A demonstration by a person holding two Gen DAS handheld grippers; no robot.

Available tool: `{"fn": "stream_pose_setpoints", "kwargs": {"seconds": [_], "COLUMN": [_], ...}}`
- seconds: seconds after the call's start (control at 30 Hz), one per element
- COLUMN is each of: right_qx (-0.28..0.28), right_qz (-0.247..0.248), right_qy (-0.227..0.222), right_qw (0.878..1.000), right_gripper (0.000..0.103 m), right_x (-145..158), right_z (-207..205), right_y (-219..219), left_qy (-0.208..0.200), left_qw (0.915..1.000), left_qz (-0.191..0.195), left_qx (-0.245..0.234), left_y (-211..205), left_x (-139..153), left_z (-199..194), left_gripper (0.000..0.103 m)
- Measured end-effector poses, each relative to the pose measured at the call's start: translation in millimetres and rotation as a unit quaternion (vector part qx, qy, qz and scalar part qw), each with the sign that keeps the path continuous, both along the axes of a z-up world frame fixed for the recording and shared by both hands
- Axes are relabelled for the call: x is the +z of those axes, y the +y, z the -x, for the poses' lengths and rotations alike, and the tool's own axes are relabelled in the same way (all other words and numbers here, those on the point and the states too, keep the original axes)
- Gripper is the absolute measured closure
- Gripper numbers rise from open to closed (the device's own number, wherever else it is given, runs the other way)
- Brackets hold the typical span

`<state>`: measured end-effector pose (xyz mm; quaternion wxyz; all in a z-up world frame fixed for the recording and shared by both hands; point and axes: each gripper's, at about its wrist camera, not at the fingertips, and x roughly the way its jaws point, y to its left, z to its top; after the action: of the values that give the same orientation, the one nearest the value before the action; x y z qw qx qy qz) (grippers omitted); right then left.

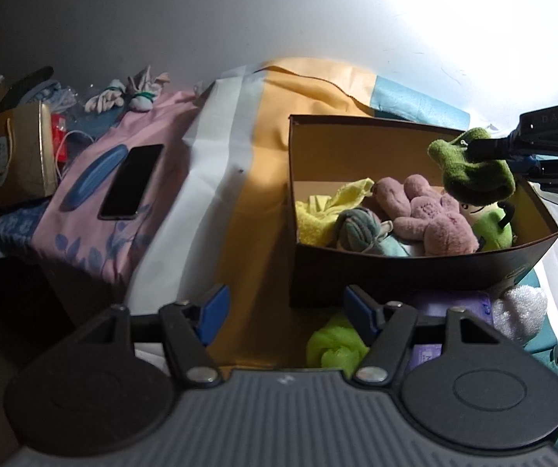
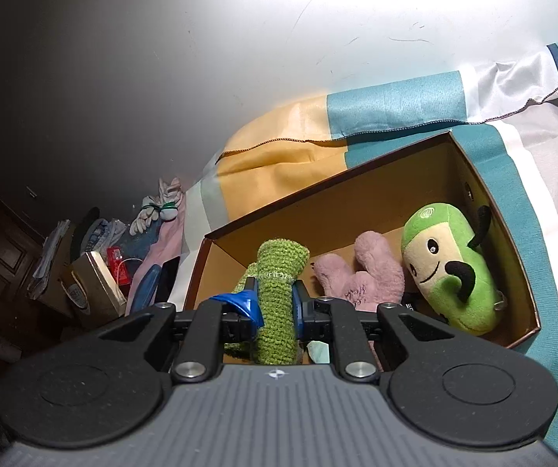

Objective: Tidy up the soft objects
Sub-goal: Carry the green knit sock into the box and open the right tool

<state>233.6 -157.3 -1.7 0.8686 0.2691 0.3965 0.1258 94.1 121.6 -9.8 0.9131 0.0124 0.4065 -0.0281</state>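
Right tool (image 2: 275,303) pinching green knit piece (image 2: 277,299), lower end hidden.

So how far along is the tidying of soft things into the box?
Done: the pink plush, yellow cloth and green bean plush lie in the brown cardboard box. In hand: the right gripper holds a green knitted piece over it. Left: a lime cloth and white fluffy item outside; the left gripper is open.
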Motion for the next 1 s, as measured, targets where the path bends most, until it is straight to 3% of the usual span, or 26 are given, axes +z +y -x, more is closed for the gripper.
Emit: {"fn": "stream_pose_setpoints", "kwargs": {"seconds": [0.47,0.5,0.7,1.0], "right_qx": [-0.024,-0.031,-0.040,-0.038], "right_qz": [0.080,0.081,0.080,0.028], "right_qy": [0.021,0.020,0.022,-0.042], "right_qw": [0.996,0.996,0.996,0.998], "right_gripper": [0.103,0.097,0.096,0.093], "right_x": [-32,-34,-39,-3], "right_z": [-54,-56,-56,-15], "right_y": [38,38,35,20], "left_qy": [0.029,0.031,0.034,0.035], "left_qw": [0.9987,0.9986,0.9982,0.9982], "left_qz": [-0.022,-0.021,-0.027,-0.035], "left_qx": [0.034,0.036,0.041,0.033], "left_y": [11,12,11,4], "left_x": [-11,-12,-15,-15], "left_z": [6,7,8,6], "left_gripper": [0.034,0.034,0.034,0.034]}}
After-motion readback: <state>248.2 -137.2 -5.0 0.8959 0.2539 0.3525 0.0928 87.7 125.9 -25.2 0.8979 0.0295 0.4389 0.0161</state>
